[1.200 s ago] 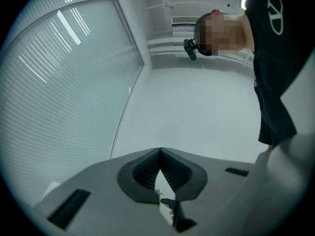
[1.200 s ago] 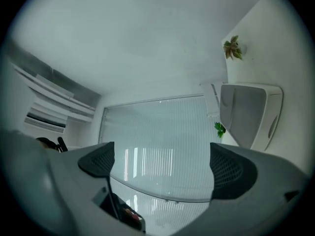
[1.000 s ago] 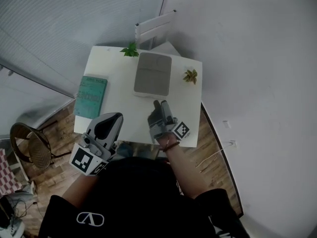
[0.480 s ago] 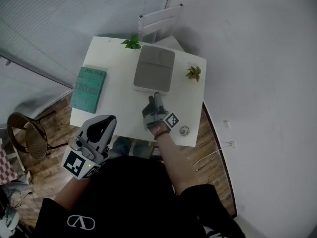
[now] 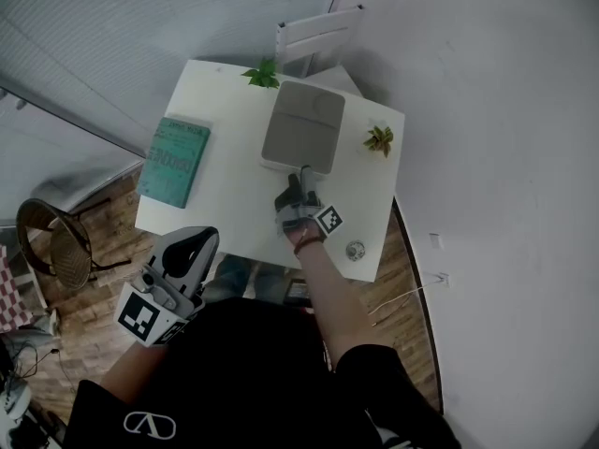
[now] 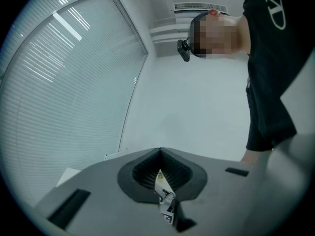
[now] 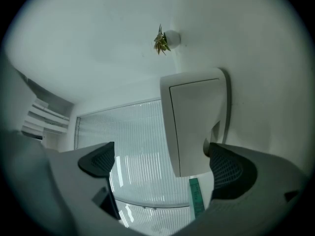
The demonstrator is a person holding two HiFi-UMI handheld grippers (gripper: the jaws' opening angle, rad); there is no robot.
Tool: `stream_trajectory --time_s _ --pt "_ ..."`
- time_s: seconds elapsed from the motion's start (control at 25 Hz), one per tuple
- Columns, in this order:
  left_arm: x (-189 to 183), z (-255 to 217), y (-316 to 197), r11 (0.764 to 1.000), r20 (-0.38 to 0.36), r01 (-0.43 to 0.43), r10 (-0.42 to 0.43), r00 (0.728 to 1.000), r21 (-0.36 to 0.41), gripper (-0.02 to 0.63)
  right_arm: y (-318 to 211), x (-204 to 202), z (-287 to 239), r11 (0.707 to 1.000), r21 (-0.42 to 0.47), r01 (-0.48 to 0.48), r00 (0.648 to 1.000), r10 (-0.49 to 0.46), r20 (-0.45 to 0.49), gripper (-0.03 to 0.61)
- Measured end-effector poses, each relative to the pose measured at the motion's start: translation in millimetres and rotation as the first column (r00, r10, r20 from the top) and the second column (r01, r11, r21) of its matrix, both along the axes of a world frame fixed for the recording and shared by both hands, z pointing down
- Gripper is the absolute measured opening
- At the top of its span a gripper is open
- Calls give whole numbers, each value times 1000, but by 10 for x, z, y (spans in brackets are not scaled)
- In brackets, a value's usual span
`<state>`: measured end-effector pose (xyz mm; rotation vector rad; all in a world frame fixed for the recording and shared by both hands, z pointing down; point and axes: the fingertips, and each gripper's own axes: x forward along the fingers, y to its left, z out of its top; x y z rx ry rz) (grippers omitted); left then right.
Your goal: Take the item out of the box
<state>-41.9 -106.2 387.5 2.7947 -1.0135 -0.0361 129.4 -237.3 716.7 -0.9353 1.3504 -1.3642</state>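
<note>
I took the grey box [image 5: 302,137] as my reference. It lay flat on the white table [image 5: 234,204] toward the far side, with its lid closed. Anything it held was hidden from every camera I had.

The right gripper [image 5: 298,193] hung over the table just short of the box's near edge, jaws pointing at it. In the right gripper view, the right gripper [image 7: 165,166] had its jaws spread wide and nothing was clamped. The box [image 7: 197,122] filled the gap between them, and its near corner sat close against one ribbed pad [image 7: 227,170]. I could not tell whether that pad was touching the box.

The left gripper [image 5: 178,267] was held well back from the box, off the table's near edge and low by the person's body. In the left gripper view, the left gripper [image 6: 160,154] was tipped up toward the wall and ceiling, its jaws pressed together at the tips. A small pale sliver showed in the seam below them, and I could not make out what it was.

A teal book [image 5: 175,160] lay to the left of the box in the head view, well apart from it. One small plant [image 5: 265,75] stood just beyond the box's far left corner. Another plant [image 5: 379,139] stood close by its right side. A small round object [image 5: 355,250] sat nearer than the box, by the table's front right edge.
</note>
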Motion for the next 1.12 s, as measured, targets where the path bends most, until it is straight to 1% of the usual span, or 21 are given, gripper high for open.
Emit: stream_trajectory --time_s 0.08,0.24,0.36,0.52,0.8,0.96,1.12 --pt "7 19 10 1000 1 2 -2 1000 -5 5 -44 1 -8 1000 7 1 1000 -1 5 584" --pt "48 -53 -30 1000 -32 10 -10 999 6 5 -121 10 3 1000 14 -1 1000 1 11 584" --pt "17 70 25 1000 -4 -1 1 1000 -23 5 -142 45 34 1000 16 -18 1000 17 23 583" --pt "-34 264 95 997 36 -11 14 999 -71 5 -158 58 56 1000 27 -16 999 15 31 583" --pt "-23 302 92 997 43 -14 18 999 -81 5 -178 37 24 999 45 -5 999 3 38 574" --pt "-3 246 60 998 30 -6 8 1000 -63 5 -173 33 20 999 53 -1 999 -1 41 574" --pt "-5 317 97 996 43 -15 19 999 -86 5 -167 39 16 998 57 -1 999 -1 43 574"
